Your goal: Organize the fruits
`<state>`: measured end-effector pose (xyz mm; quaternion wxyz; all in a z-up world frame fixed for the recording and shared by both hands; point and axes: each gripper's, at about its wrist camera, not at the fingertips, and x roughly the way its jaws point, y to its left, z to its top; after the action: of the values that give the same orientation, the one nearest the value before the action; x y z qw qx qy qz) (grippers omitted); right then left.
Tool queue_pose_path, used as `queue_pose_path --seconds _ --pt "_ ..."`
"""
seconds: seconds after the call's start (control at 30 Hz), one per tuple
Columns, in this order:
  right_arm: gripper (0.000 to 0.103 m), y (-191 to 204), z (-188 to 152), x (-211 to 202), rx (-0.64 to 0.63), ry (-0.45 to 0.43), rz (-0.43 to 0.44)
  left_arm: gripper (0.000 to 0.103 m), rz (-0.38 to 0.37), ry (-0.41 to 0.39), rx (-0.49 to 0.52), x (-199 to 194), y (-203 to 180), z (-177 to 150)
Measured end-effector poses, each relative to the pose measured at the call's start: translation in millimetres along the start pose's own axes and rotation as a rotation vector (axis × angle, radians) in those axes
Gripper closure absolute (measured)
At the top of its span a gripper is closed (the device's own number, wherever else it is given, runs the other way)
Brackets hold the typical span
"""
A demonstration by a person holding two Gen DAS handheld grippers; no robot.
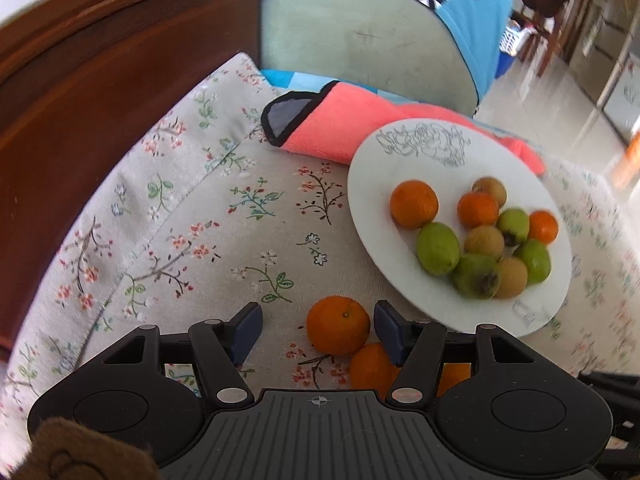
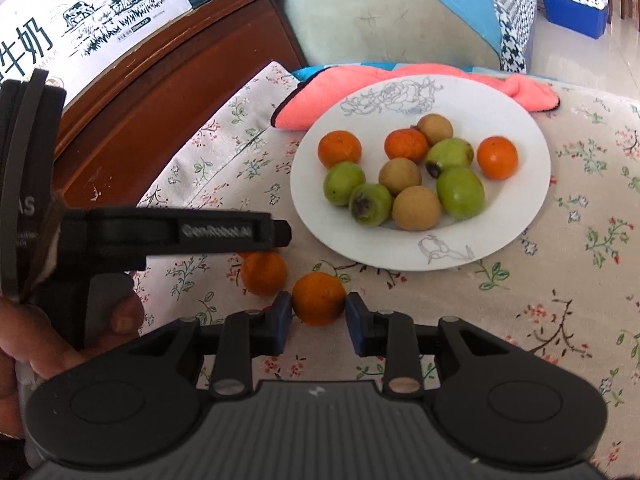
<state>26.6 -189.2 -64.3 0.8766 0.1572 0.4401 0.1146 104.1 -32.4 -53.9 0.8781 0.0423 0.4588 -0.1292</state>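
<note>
A white plate (image 1: 400, 156) (image 2: 320, 224) on the flowered cloth holds three oranges, several green fruits and three brown ones. My left gripper (image 1: 318, 330) is open around a loose orange (image 1: 338, 324) on the cloth, which lies close to its right finger with a gap on the left. A second orange (image 1: 370, 366) is partly hidden behind that finger. In the right wrist view my right gripper (image 2: 319, 320) is shut on an orange (image 2: 319, 298) resting on the cloth, its pads on both sides. The left gripper (image 2: 280, 232) hovers over the other orange (image 2: 264, 274).
A pink cloth (image 1: 340, 128) (image 2: 360, 76) lies behind the plate. A dark wooden board (image 1: 80, 100) runs along the left, with a milk carton box (image 2: 80, 20) behind it. A blue-green cushion (image 1: 360, 32) stands at the back. A hand (image 2: 120, 320) holds the left gripper.
</note>
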Motion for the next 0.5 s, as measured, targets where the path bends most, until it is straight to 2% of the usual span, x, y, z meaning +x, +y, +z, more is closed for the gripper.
queue_pose_path --seconds 0.2,0.37,0.47,0.5 --pt "0.071 1.3 -0.8 1.1 -0.008 -0.01 -0.006 0.038 0.041 -0.008 0.037 2.7 -2.8 -1.0" --pt "0.071 1.4 -0.3 1.4 -0.01 -0.008 -0.007 0.033 0.053 -0.009 0.026 3.0 -0.6 -0.9" --pt "0.071 1.5 -0.1 1.1 -0.015 -0.006 -0.008 0.044 0.057 -0.008 0.013 1.1 -0.5 -1.4" --pt "0.072 1.3 0.1 1.1 -0.015 -0.006 -0.008 0.053 0.059 -0.007 0.013 -0.1 -0.7 -1.1"
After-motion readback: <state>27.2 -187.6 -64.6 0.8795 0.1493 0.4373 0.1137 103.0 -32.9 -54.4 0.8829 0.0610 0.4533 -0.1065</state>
